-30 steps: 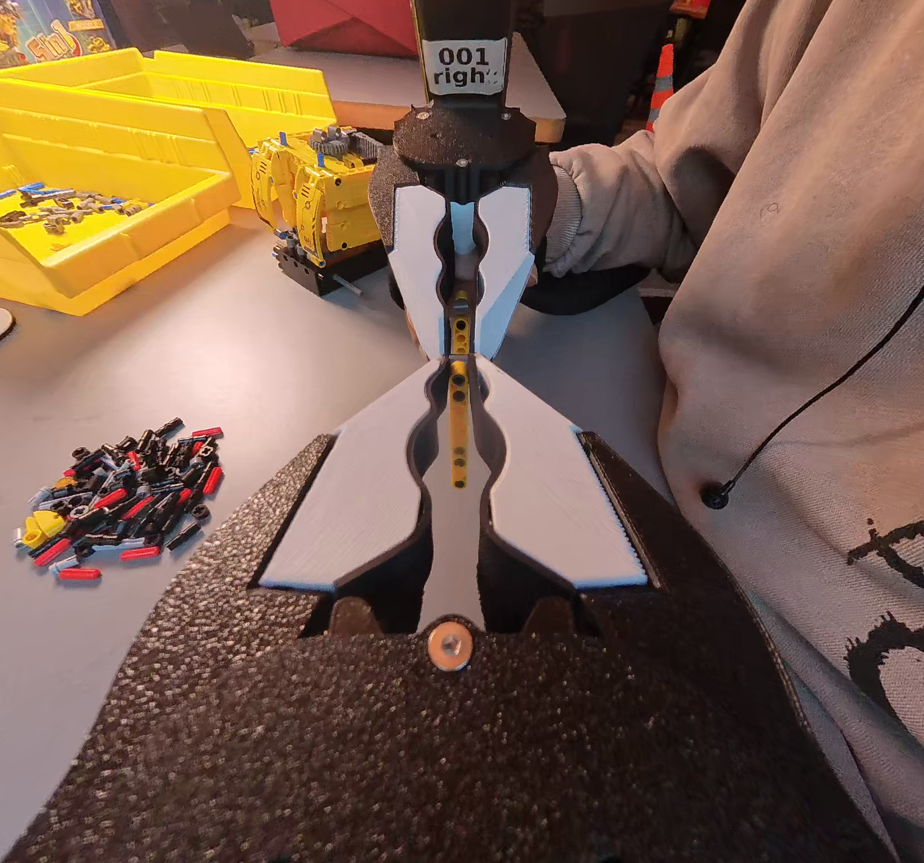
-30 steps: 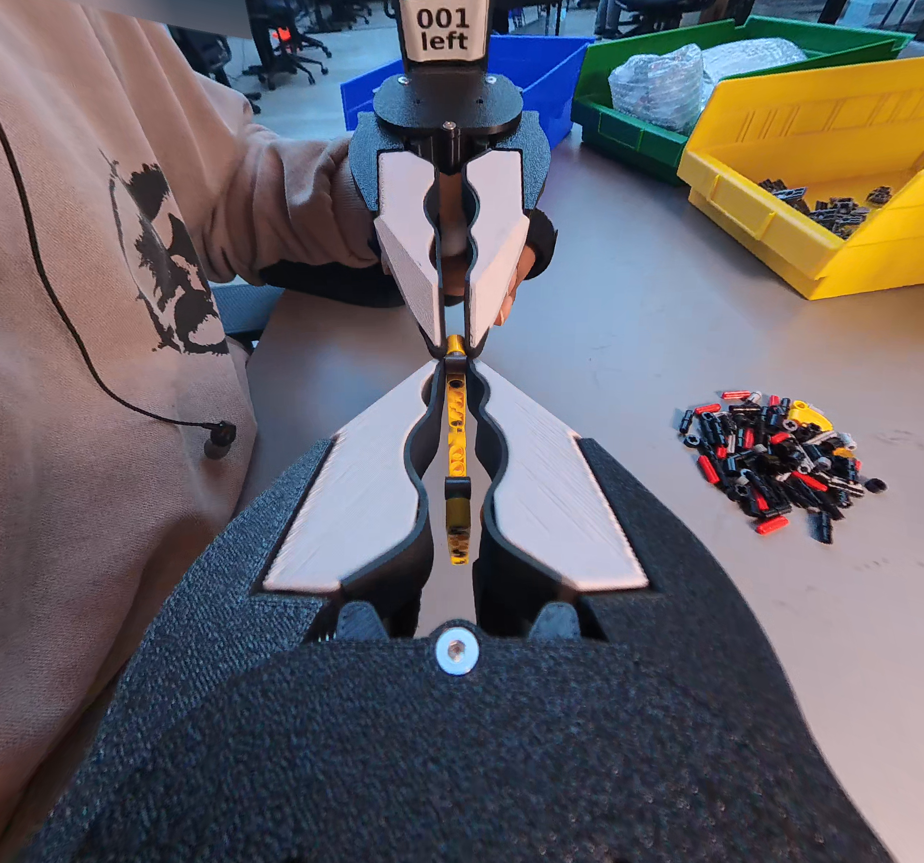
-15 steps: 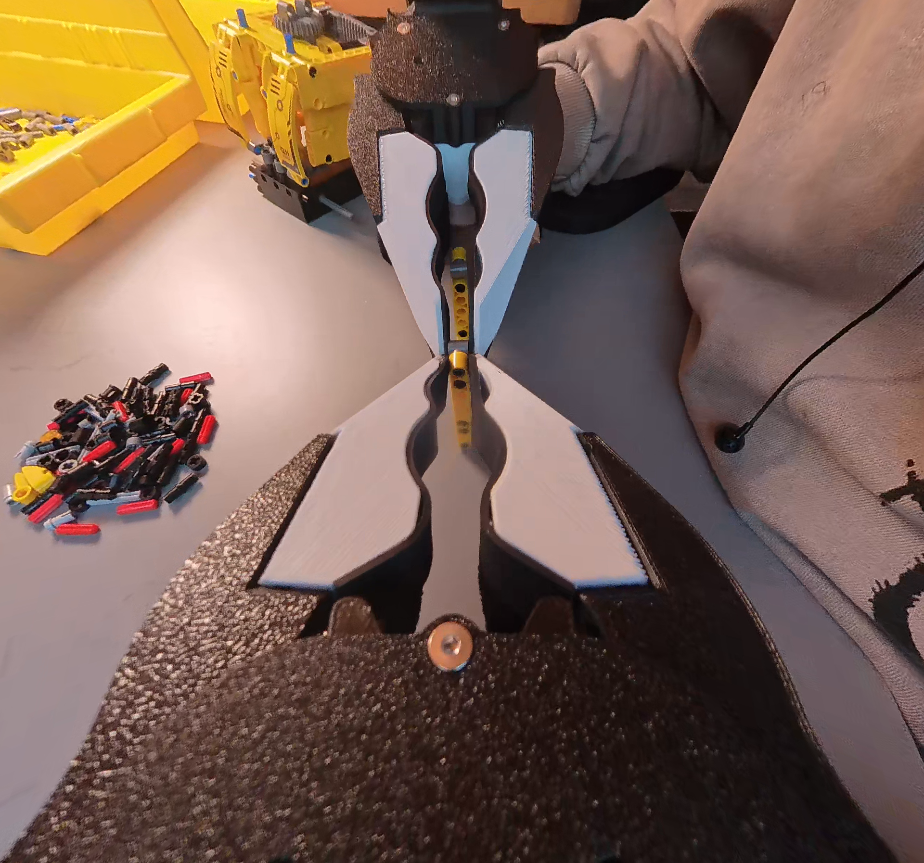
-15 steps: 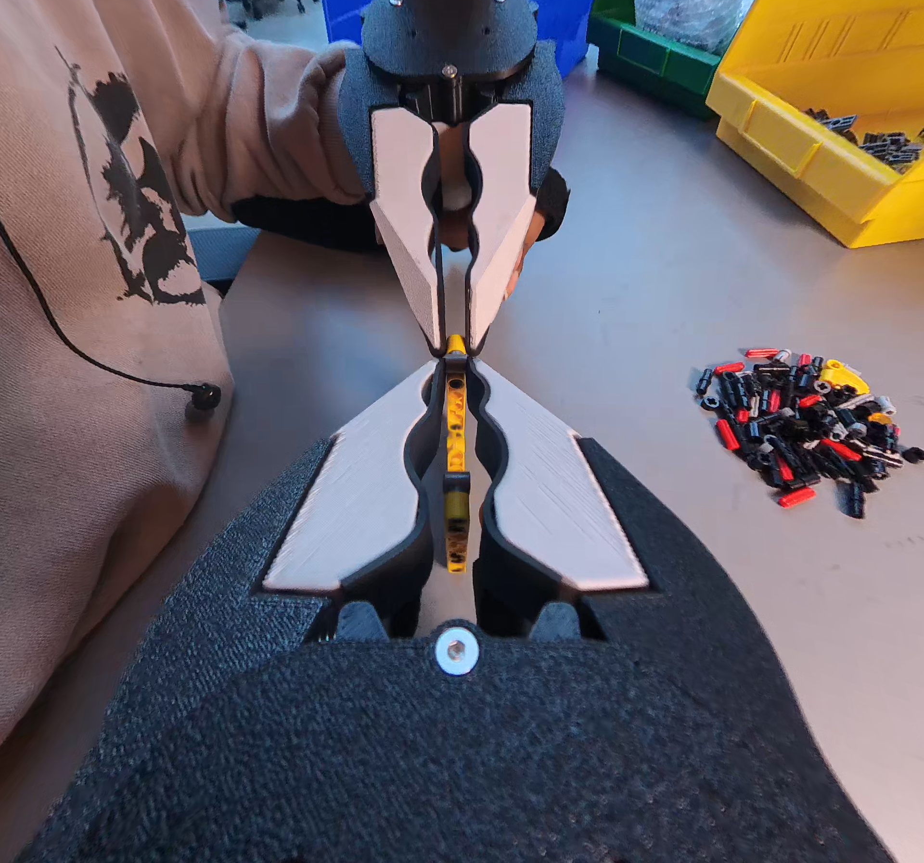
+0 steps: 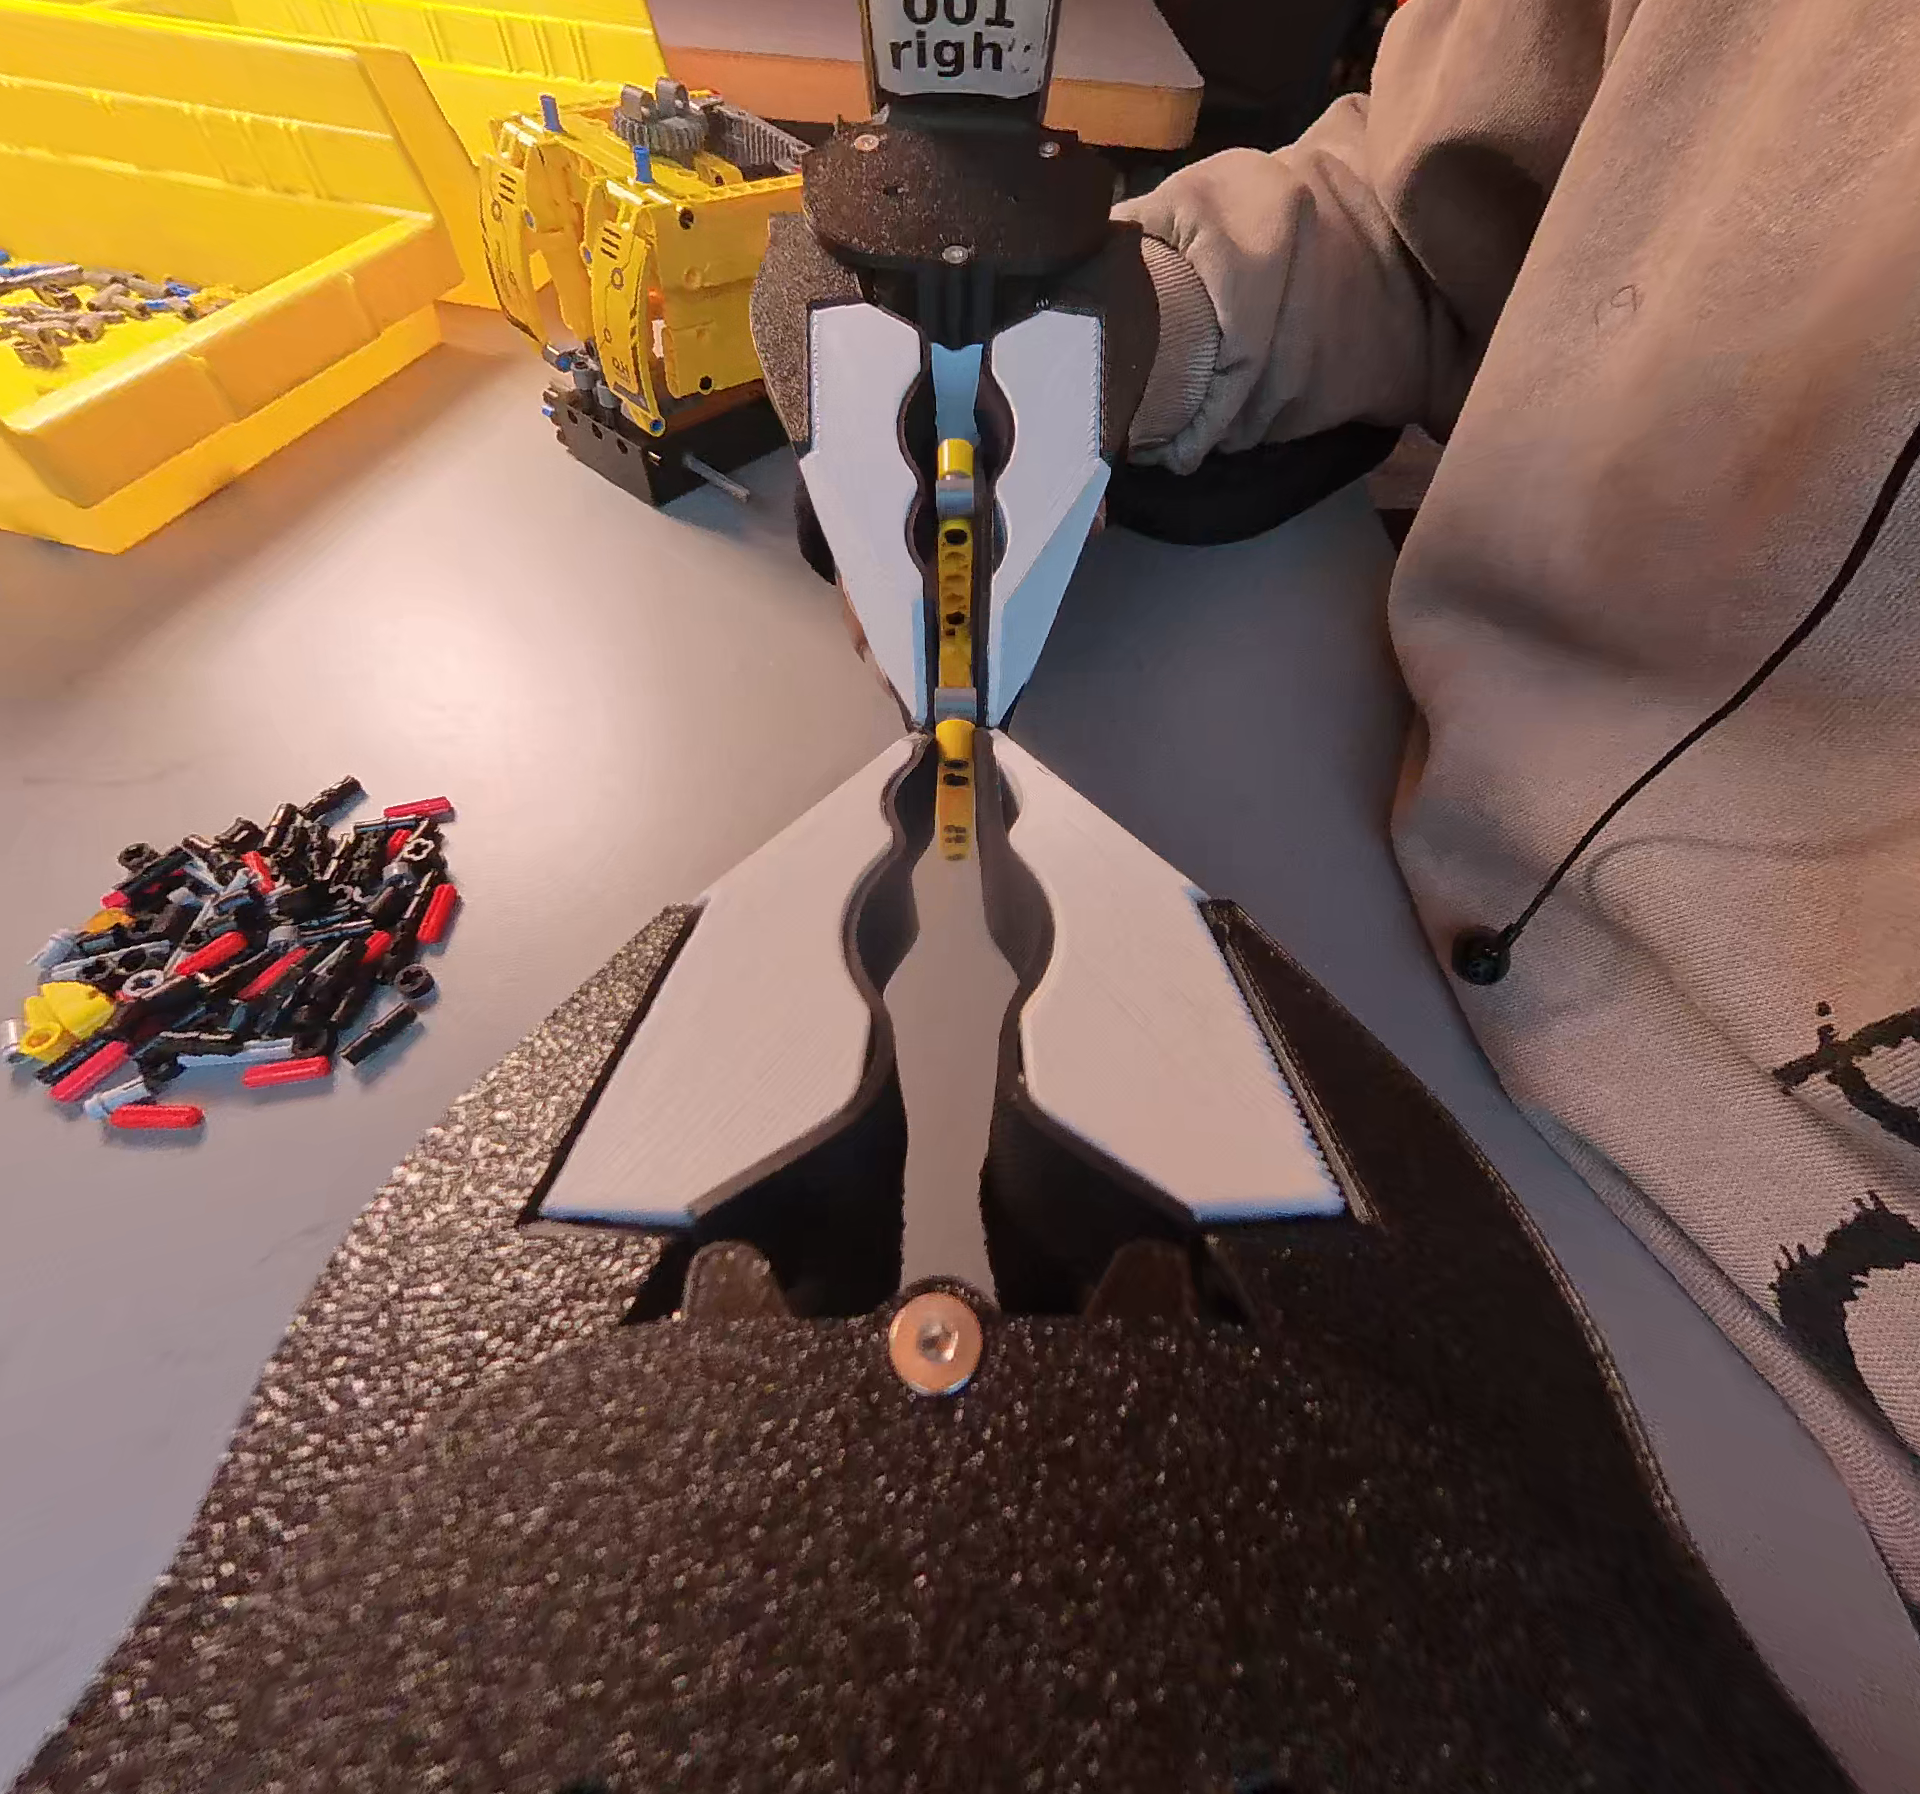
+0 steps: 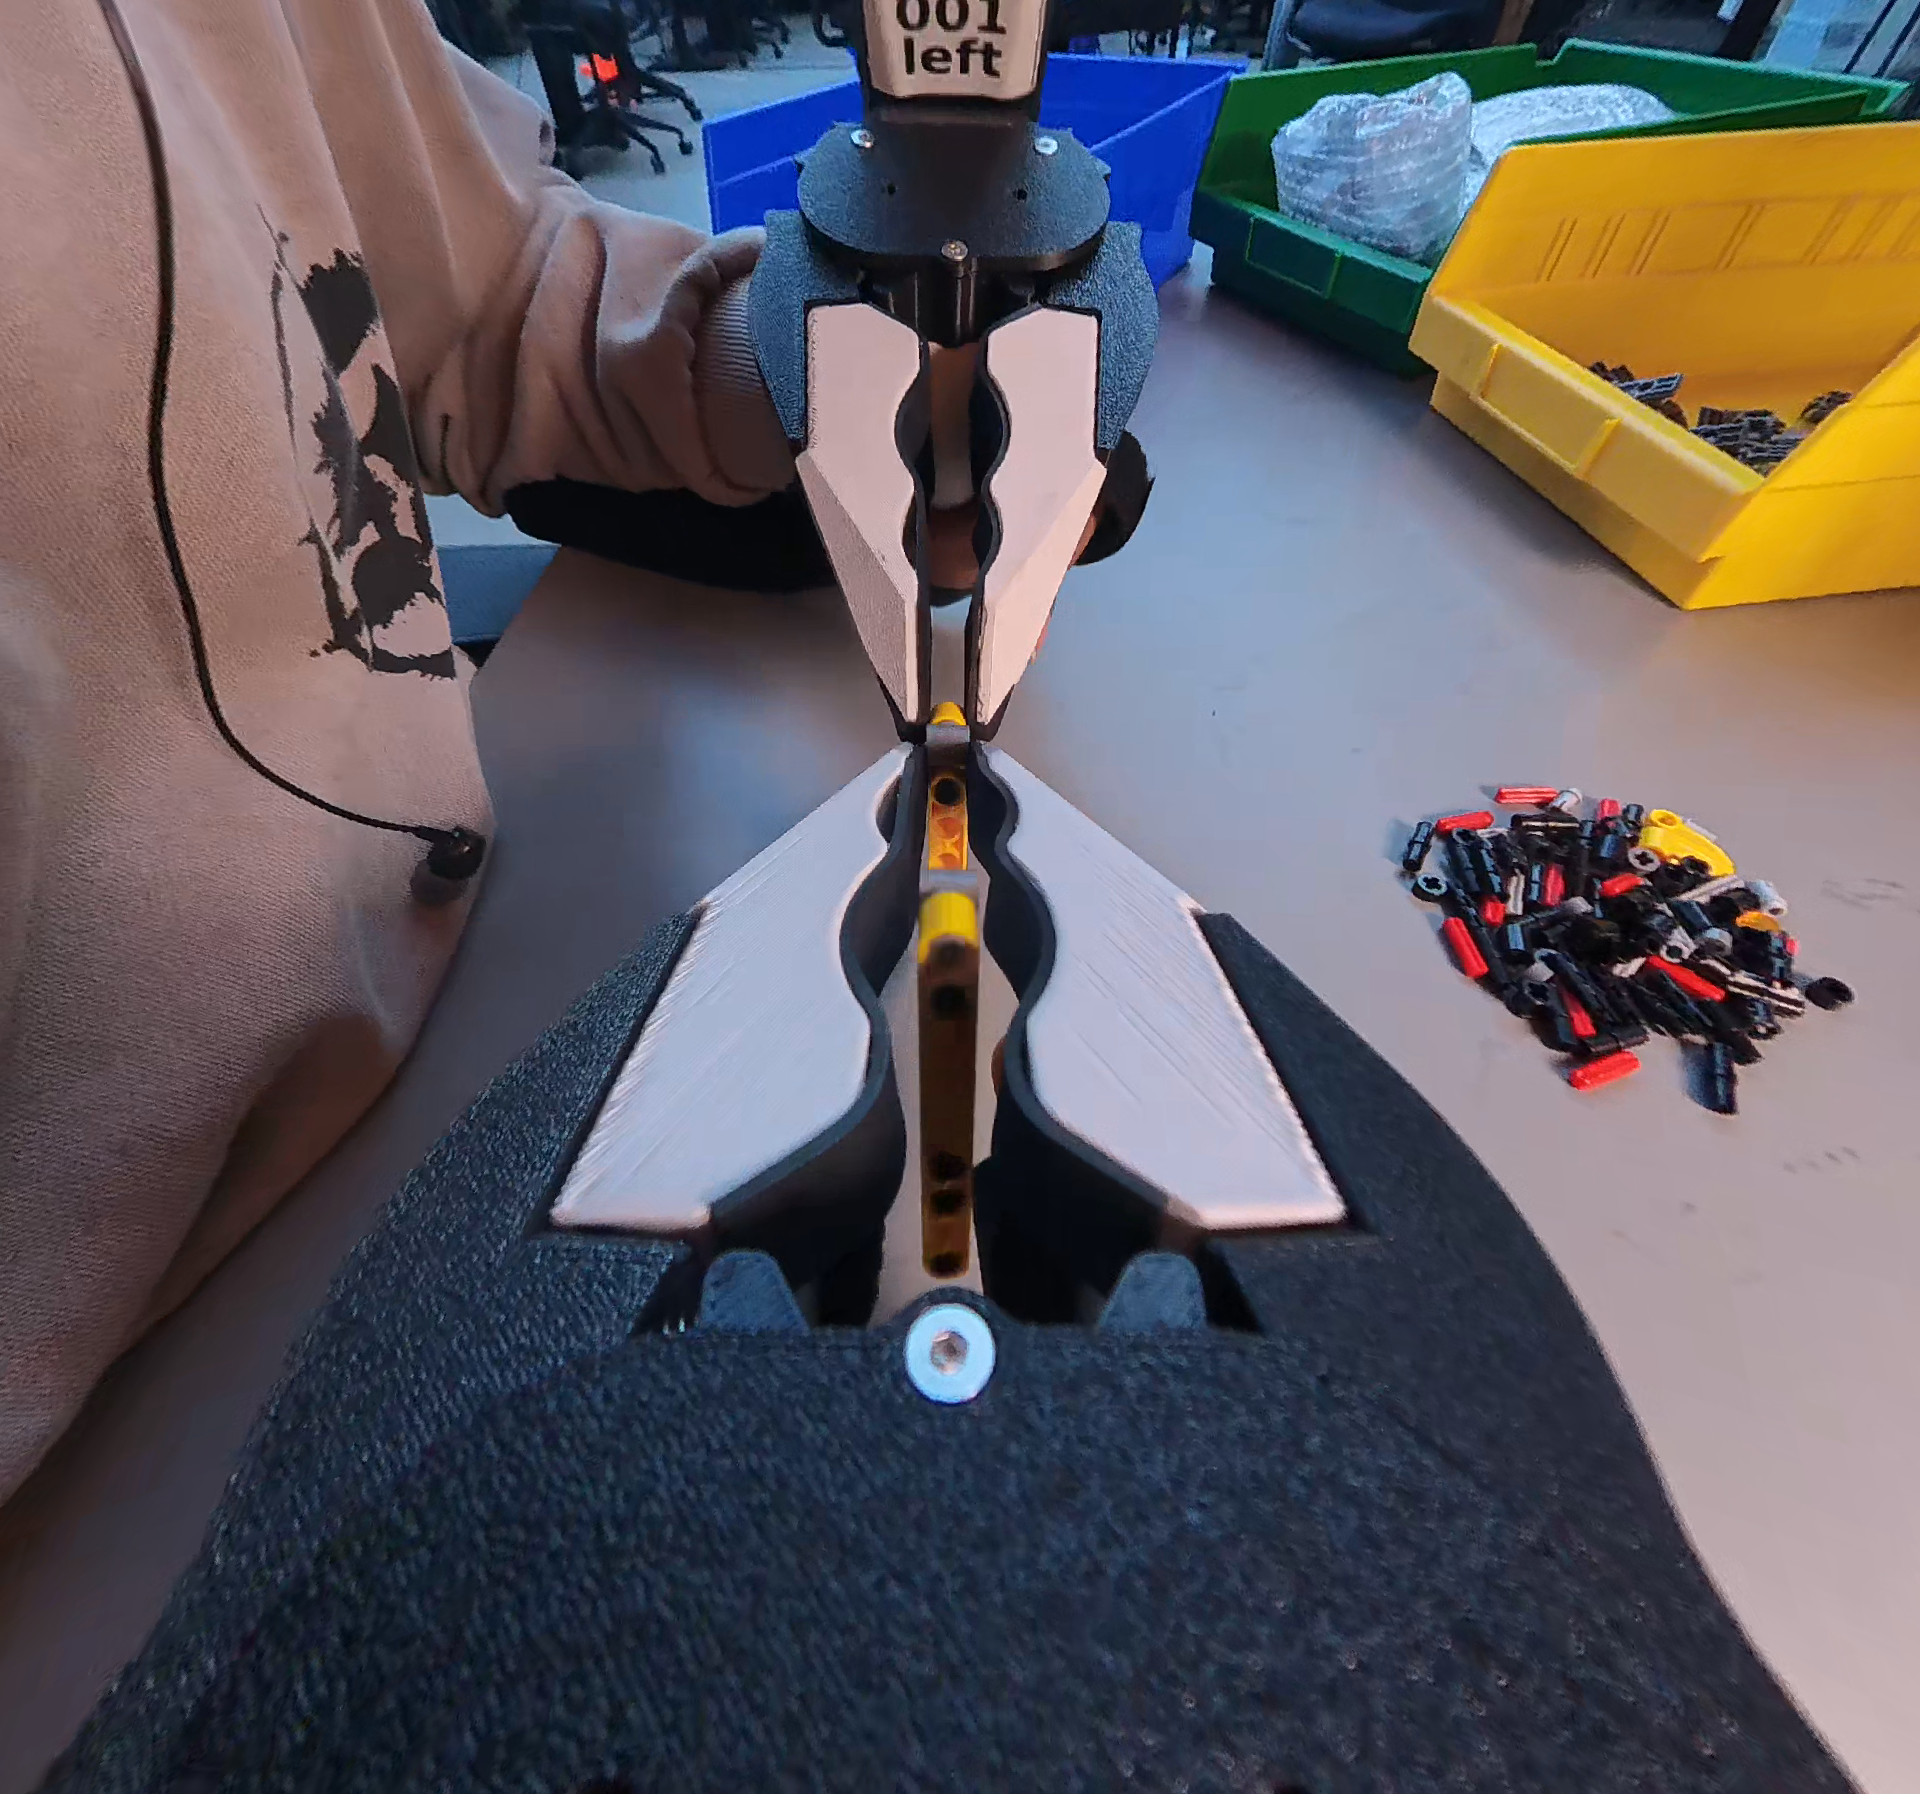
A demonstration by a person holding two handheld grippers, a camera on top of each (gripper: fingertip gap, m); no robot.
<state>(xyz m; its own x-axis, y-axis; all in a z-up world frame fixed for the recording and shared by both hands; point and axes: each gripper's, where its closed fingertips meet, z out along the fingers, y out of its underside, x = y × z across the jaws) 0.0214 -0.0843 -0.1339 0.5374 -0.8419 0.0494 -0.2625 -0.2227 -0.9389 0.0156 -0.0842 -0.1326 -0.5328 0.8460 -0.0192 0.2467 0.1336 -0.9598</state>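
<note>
Left wrist view: the grey table lies open between the pile of small pegs and a person's sleeve; yellow bins and a yellow brick model stand beyond the pile. The left gripper is pinched narrow on one end of a yellow holed beam, tip to tip with the right gripper.

Right wrist view: the right gripper is clamped on the beam, which runs back between its fingers. The left gripper meets it above the table; the pile lies well apart, beside it.
</note>
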